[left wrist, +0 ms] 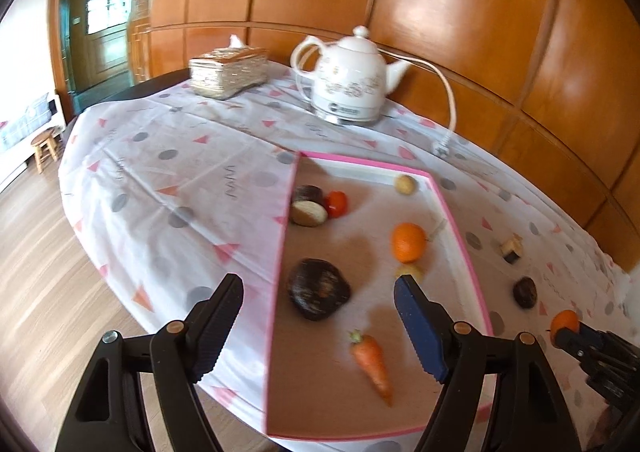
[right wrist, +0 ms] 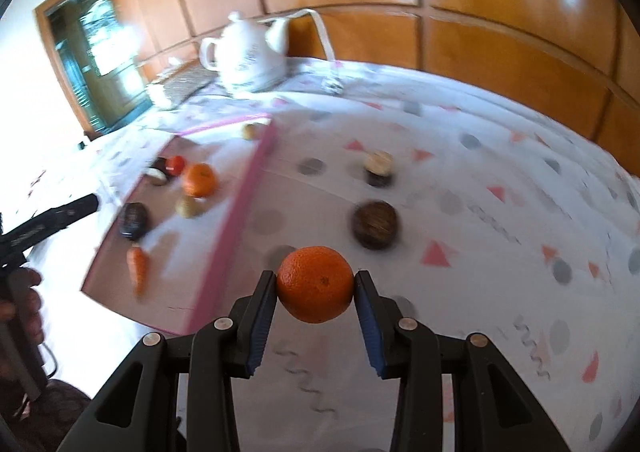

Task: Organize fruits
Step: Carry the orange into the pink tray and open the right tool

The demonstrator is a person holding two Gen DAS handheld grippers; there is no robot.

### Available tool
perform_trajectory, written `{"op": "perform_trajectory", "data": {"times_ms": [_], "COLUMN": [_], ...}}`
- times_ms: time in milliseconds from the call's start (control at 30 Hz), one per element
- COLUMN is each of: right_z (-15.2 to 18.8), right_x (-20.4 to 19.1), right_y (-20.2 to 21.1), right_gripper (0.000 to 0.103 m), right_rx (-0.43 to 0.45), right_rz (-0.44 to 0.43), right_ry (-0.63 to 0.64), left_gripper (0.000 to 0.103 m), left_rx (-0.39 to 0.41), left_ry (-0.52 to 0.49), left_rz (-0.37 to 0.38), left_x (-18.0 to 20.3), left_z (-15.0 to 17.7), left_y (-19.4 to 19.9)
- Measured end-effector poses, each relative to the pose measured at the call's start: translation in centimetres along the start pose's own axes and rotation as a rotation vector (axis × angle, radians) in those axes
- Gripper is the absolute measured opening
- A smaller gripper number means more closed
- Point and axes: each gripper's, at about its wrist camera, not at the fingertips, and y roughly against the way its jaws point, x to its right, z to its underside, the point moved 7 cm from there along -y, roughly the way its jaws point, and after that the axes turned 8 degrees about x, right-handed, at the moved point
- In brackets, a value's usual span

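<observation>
A pink-rimmed tray point(left wrist: 460, 236) lies on the patterned cloth. It holds a big dark fruit point(left wrist: 318, 288), a carrot point(left wrist: 372, 366), an orange point(left wrist: 408, 242), a tomato point(left wrist: 336, 203), a halved dark fruit point(left wrist: 308, 212) and two small yellowish ones. My left gripper point(left wrist: 317, 282) hovers open over the tray's near part, with nothing between its fingers. To the right of the tray point(right wrist: 236, 188), my right gripper point(right wrist: 315, 278) is shut on a second orange point(right wrist: 315, 284), lifted above the cloth. Beyond it on the cloth lie a dark round fruit point(right wrist: 375, 225) and a cut piece point(right wrist: 379, 168).
A white kettle point(left wrist: 348, 80) with its cord and plug point(left wrist: 442, 150) stands at the back, next to a woven tissue box point(left wrist: 228, 70). Wood panelling closes the far side. The table drops off at the left to a wood floor with a small stool point(left wrist: 44, 146).
</observation>
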Motion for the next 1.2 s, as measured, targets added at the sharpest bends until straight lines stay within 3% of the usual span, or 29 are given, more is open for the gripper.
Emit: {"op": "perform_trajectory", "data": {"times_ms": [200, 433, 733, 900, 1200], "right_z": [-1.8, -2.0, -1.4, -1.7, -1.1], "right_x": [-4.9, -9.6, -10.8, -10.5, -8.6], "right_y": [-0.4, -2.4, -6.4, -5.9, -3.3], "right_gripper": [0.040, 0.040, 0.041, 0.053, 0.053], "right_rx": [0.013, -0.029, -0.080, -0.049, -0.003], "right_rz": [-0.118, -0.205, -0.142, -0.135, -0.069], "right_ry": [0.091, 0.171, 0.210, 0.202, 0.186], "left_gripper": [0.078, 0.078, 0.078, 0.078, 0.078], "left_rx": [0.012, 0.018, 0.005, 0.005, 0.027], "left_ry": [0.038, 0.034, 0.025, 0.013, -0.024], "left_rz": [-0.049, -0.050, -0.041, -0.035, -0.009], "left_x": [-2.6, -2.8, -2.4, -2.1, -0.7], "left_z": [-0.4, -0.4, 0.0, 0.1, -0.3], "left_y": [0.0, -0.1, -0.4, -0.5, 0.3]}}
